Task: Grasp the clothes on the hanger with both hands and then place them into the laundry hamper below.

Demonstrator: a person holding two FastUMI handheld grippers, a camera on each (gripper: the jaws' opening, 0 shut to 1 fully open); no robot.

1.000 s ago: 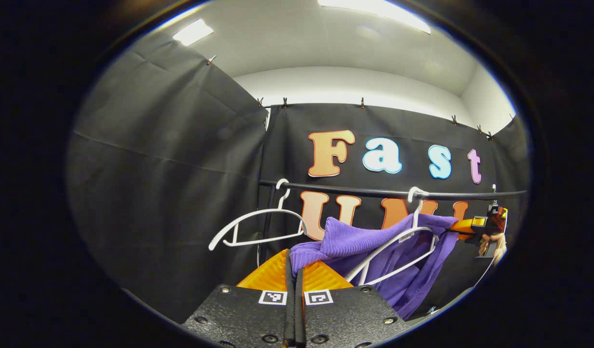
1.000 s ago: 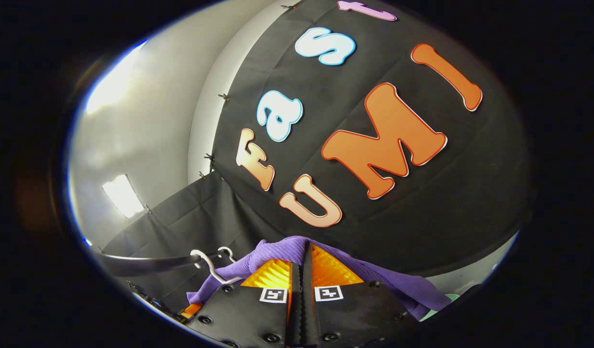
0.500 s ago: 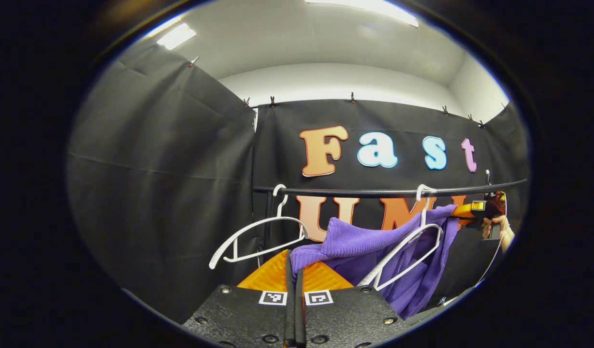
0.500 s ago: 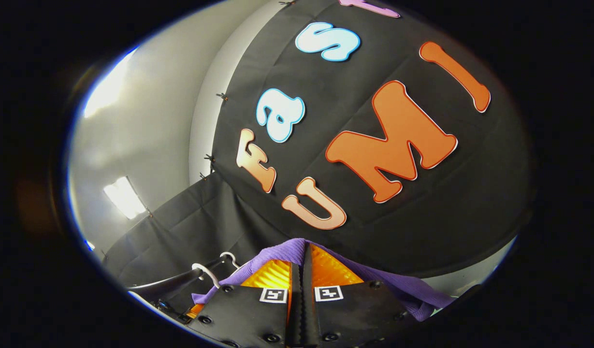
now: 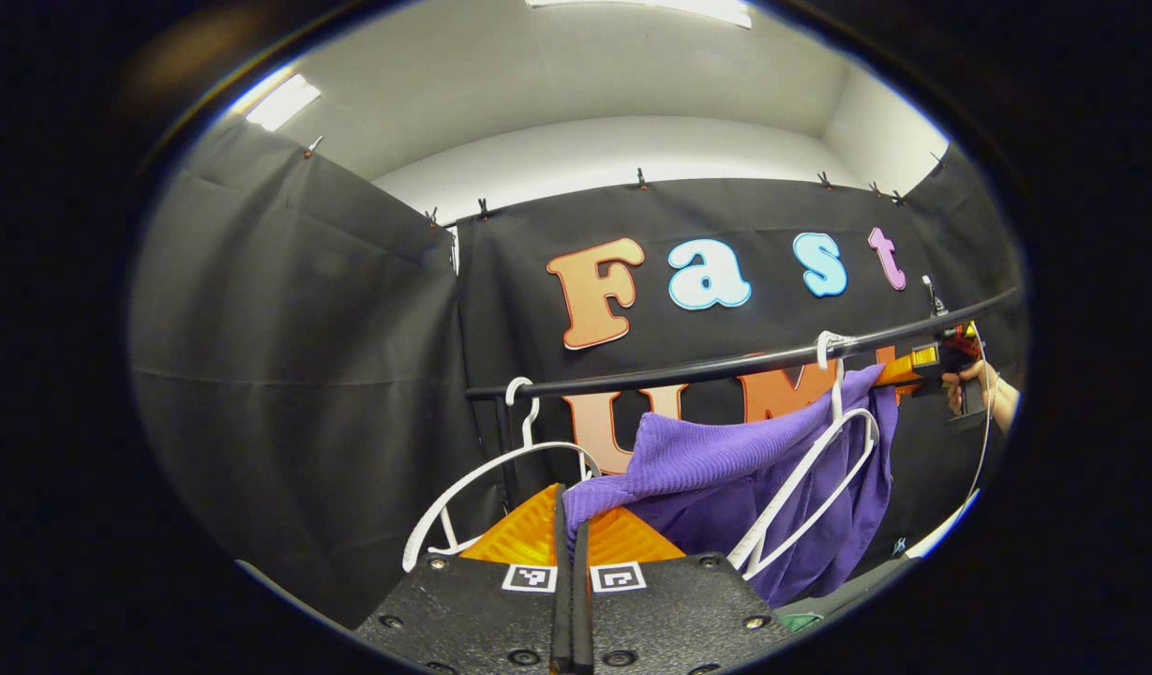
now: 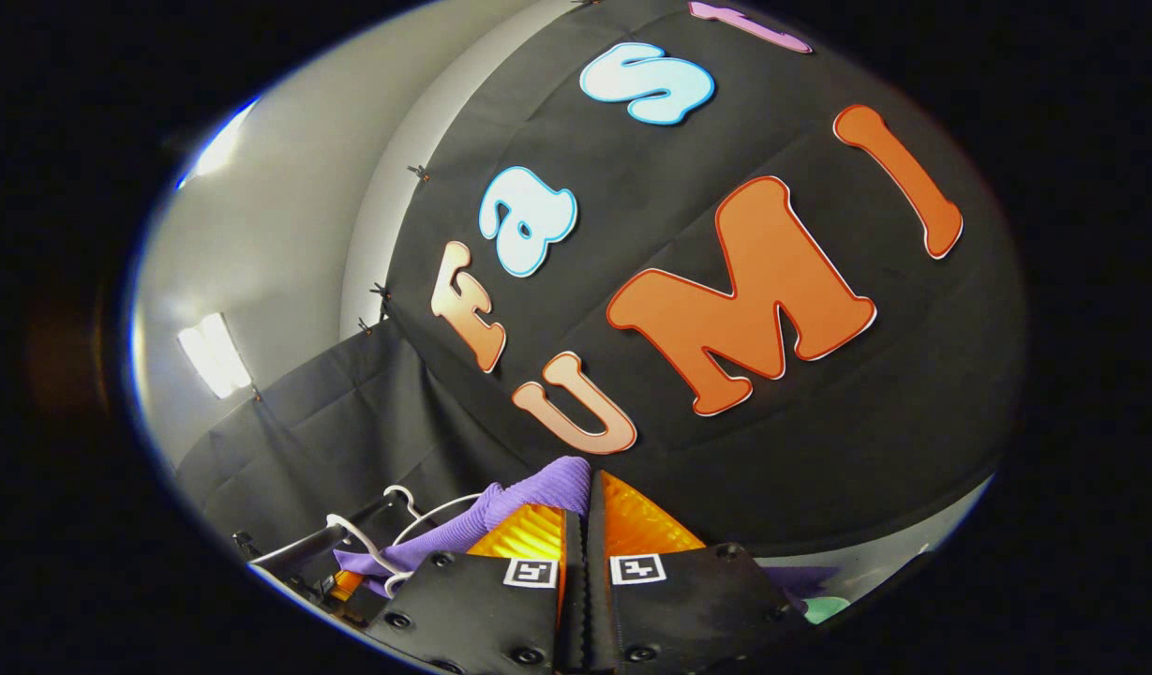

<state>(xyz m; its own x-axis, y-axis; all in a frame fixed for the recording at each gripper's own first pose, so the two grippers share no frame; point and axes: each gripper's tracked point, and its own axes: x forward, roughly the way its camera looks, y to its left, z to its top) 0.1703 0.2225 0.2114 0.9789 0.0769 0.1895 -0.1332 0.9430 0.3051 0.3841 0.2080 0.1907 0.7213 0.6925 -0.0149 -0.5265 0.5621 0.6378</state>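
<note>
Two grippers pinch the purple garment (image 5: pixel 725 459) between pressed-together fingers: left gripper (image 5: pixel 570 525) at one shoulder, right gripper (image 6: pixel 585 525) at the other, stretching it to clear the white hanger (image 5: pixel 800 478) on the rail (image 5: pixel 707 367).

Left gripper (image 5: pixel 572 502) and right gripper (image 6: pixel 590 492) both clamped closed

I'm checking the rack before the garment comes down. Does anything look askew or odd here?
Yes. The white hanger under the purple garment hangs tilted on the black rail, because the cloth is stretched between the left claw and the right claw. The empty hanger beside it hangs bare.
</note>
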